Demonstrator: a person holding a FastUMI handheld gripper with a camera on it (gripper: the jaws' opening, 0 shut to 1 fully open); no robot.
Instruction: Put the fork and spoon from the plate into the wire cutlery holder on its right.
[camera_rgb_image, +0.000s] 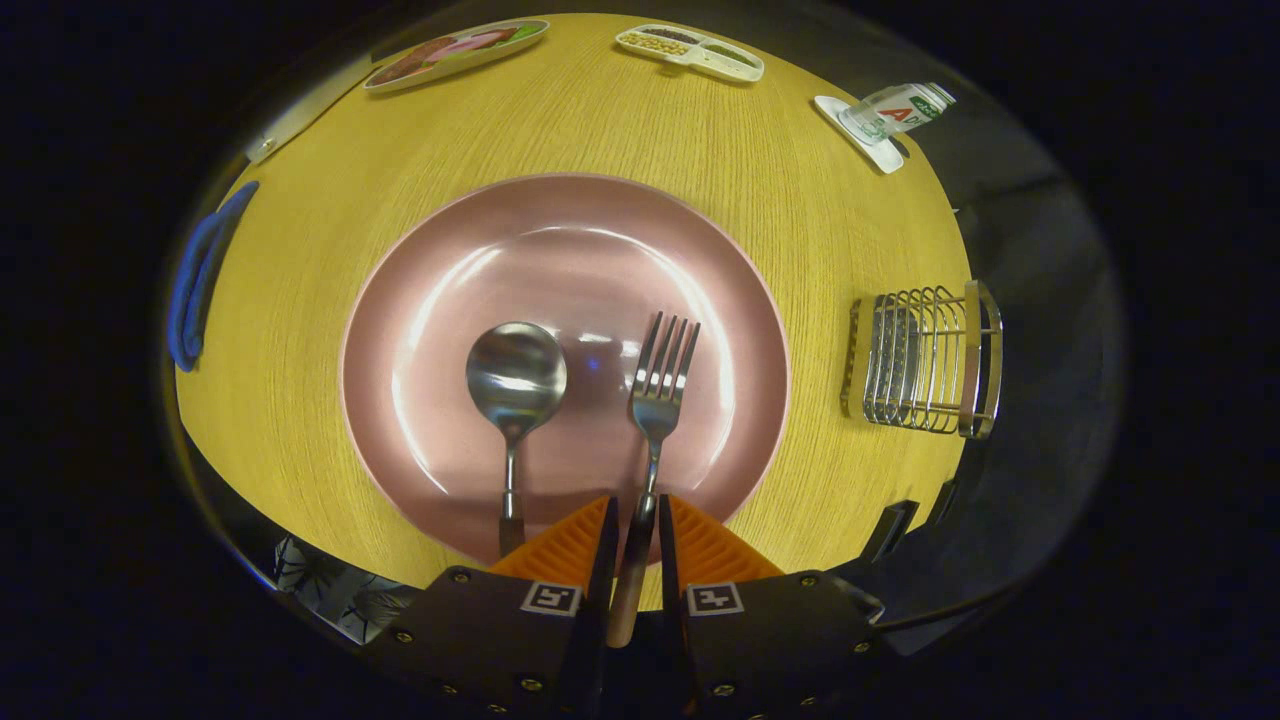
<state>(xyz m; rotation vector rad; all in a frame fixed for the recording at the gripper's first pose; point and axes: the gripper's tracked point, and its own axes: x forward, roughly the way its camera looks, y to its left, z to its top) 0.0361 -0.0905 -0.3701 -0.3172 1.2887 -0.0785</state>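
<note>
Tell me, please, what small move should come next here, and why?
Probably lift the fork straight up off the plate. The tongs look closed on its handle, its prongs lie on the plate, and the wire holder stands to the right. The spoon lies alongside.

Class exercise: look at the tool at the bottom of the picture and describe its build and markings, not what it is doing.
The hand-held gripper has two wedge-shaped fingers with ribbed faces, tapering forward to narrow tips. Each is mounted on a dark, angular body plate fastened with small round screws. Each plate carries a square black-and-white marker tag near the finger's base. The two halves mirror each other.
</note>
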